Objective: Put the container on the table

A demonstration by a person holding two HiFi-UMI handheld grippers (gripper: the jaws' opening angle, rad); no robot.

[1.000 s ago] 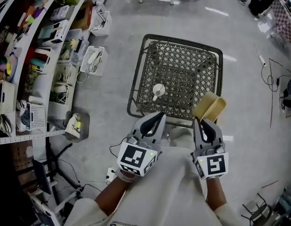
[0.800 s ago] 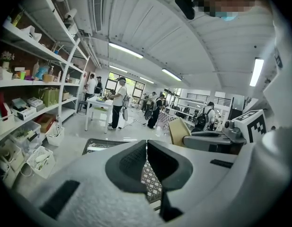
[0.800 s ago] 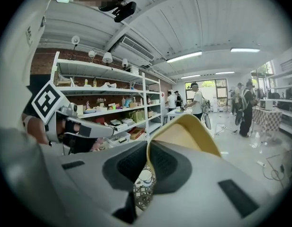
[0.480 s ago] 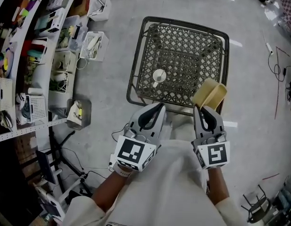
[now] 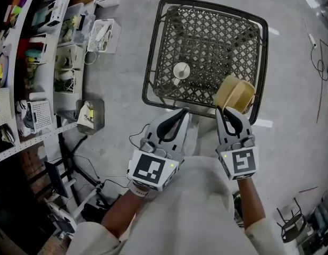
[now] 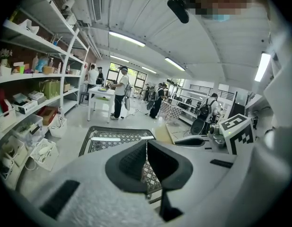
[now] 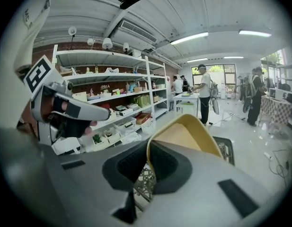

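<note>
A tan-yellow bowl-like container [image 5: 235, 93] hangs over the near right corner of a wire mesh cart [image 5: 153, 68]. My right gripper [image 5: 228, 112] is shut on its rim. In the right gripper view the container [image 7: 183, 132] fills the middle, its rim pinched between the jaws of the right gripper [image 7: 149, 157]. My left gripper [image 5: 177, 117] is shut and holds nothing, just short of the cart's near edge. In the left gripper view its jaws meet over the cart [image 6: 112, 137]. A white table [image 6: 101, 94] with people beside it stands far down the room.
A small white round item [image 5: 180, 70] lies in the cart. Shelves [image 5: 31, 47] packed with bins and boxes run along the left, with crates [image 5: 102, 36] on the floor. Cables [image 5: 323, 73] trail at the right. Several people [image 7: 203, 92] stand around the distant table.
The cart has come closer beneath me. Both grippers have moved forward with the container, which now hangs over the cart's near right corner. Neither grip has changed.
</note>
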